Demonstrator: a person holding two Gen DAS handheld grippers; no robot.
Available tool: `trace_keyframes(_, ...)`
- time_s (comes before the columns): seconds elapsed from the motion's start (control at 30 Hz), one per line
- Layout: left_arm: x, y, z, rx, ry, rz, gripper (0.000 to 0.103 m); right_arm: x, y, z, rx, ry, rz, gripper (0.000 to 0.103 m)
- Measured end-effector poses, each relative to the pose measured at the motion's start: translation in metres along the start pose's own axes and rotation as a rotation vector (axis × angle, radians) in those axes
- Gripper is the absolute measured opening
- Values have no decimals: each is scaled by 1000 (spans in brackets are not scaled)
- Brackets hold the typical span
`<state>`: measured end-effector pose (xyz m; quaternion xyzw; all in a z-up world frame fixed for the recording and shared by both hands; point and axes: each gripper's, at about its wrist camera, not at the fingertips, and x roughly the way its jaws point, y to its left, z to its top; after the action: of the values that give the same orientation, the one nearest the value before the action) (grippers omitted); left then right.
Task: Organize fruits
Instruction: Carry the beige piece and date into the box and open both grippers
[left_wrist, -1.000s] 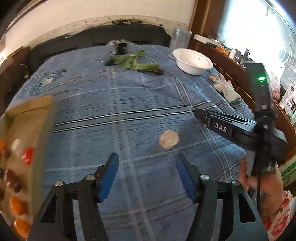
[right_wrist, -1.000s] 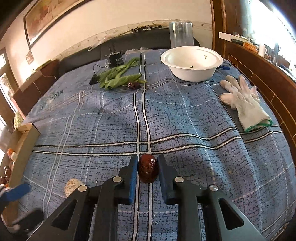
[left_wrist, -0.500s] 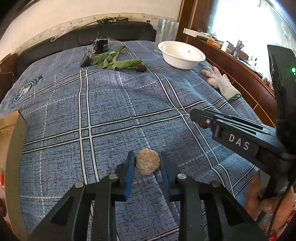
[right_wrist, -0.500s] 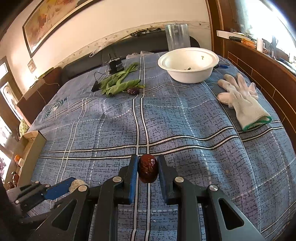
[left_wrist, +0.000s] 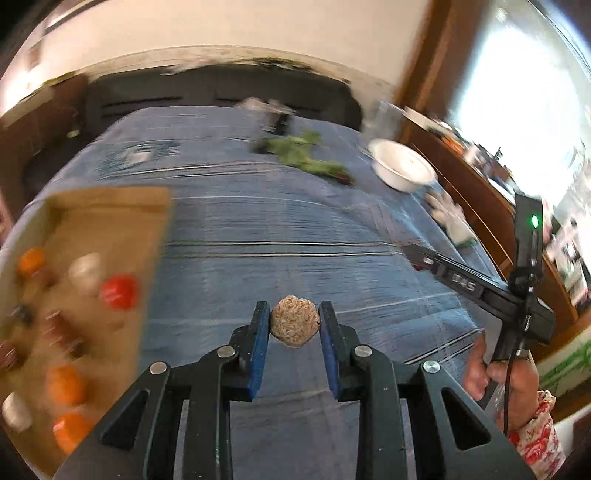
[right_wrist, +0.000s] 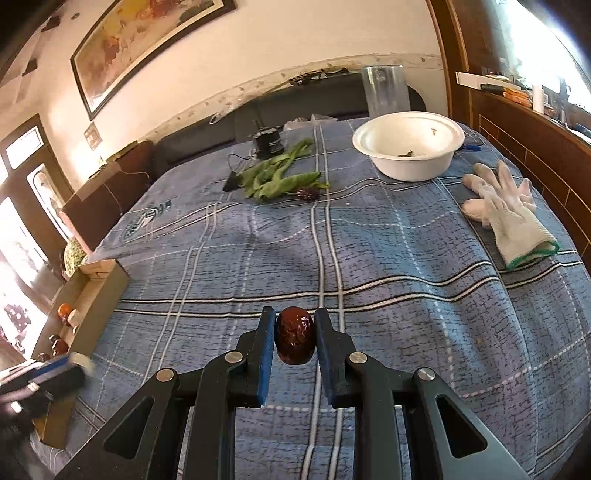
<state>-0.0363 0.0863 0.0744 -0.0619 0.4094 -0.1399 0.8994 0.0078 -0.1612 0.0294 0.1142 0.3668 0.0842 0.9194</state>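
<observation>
My left gripper (left_wrist: 294, 326) is shut on a round tan rough-skinned fruit (left_wrist: 294, 325) and holds it above the blue plaid cloth (left_wrist: 258, 229). A cardboard box (left_wrist: 110, 229) with several orange, red, white and dark fruits lies to its left, blurred. My right gripper (right_wrist: 294, 341) is shut on a dark red glossy date (right_wrist: 294, 340) above the cloth (right_wrist: 369, 258). The box (right_wrist: 99, 291) is at the left in the right wrist view. The left gripper's blue fingertip (right_wrist: 62, 363) shows blurred at the lower left there. The right gripper's body (left_wrist: 476, 284) shows at the right in the left wrist view.
A white bowl (right_wrist: 408, 146) stands at the back right, with a clear tumbler (right_wrist: 386, 90) behind it. Green bean pods (right_wrist: 277, 177) and a dark fruit (right_wrist: 306, 192) lie at the back middle. White gloves (right_wrist: 506, 214) lie at the right, by a wooden ledge.
My left gripper closed on the tan fruit, lifted it and swung left toward the box. My right gripper kept hold of the date and barely moved.
</observation>
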Motion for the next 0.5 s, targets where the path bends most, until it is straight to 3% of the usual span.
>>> trace_keyframes(0.23, -61, 112, -28, -202, -32, 191, 26, -11, 36, -8, -73, -3, 0, 23)
trace_keyframes(0.37, -82, 163, -45, -297, -42, 277, 26, -27, 87, -17, -120, 6, 98, 23)
trace_keyframes(0.5, -87, 189, -56, -345, -33, 302, 26, -31, 157, -33, -219, 45, 209, 24)
